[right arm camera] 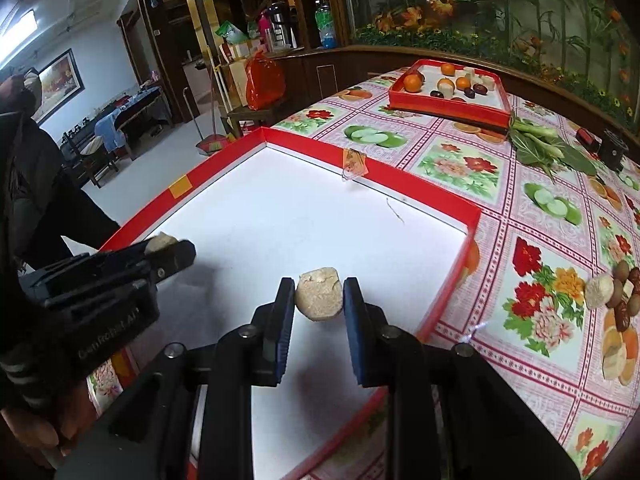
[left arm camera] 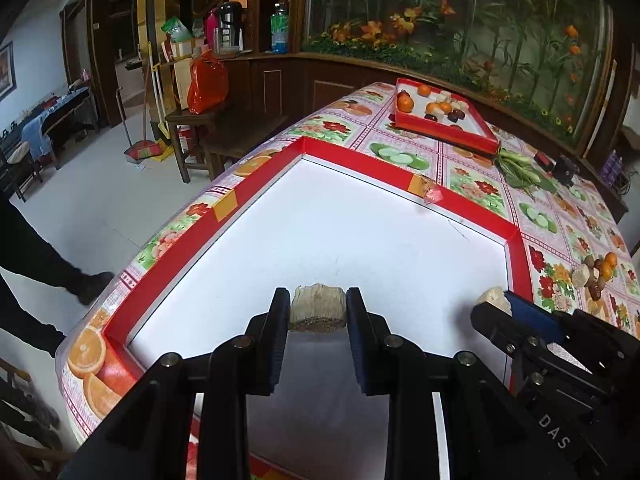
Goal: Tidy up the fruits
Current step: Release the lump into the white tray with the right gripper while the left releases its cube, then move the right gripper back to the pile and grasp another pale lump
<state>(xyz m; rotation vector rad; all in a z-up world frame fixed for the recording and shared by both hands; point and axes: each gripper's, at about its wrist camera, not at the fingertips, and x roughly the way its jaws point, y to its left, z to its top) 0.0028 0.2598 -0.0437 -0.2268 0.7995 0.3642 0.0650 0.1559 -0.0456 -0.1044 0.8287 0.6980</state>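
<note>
My left gripper (left arm camera: pixel 318 307) is shut on a beige, cut chunk of fruit (left arm camera: pixel 318 307), held over the white floor of a large red-rimmed tray (left arm camera: pixel 256 194). My right gripper (right arm camera: pixel 319 298) is shut on a round beige piece of fruit (right arm camera: pixel 319 299) over the same tray (right arm camera: pixel 224 168). Each gripper shows in the other's view: the right gripper (left arm camera: pixel 496 300) at the tray's right side, the left gripper (right arm camera: pixel 168 246) at its left. A loose pile of fruit (right arm camera: pixel 618 300) with oranges, brown and dark red pieces lies on the tablecloth to the right.
A second red tray (left arm camera: pixel 448 130) holding oranges and dark fruit sits at the table's far end, with leafy greens (left arm camera: pixel 520 170) and a small black box (left arm camera: pixel 566 170) beside it. A person's leg (left arm camera: pixel 40 256) stands left of the table. Chairs and benches lie beyond.
</note>
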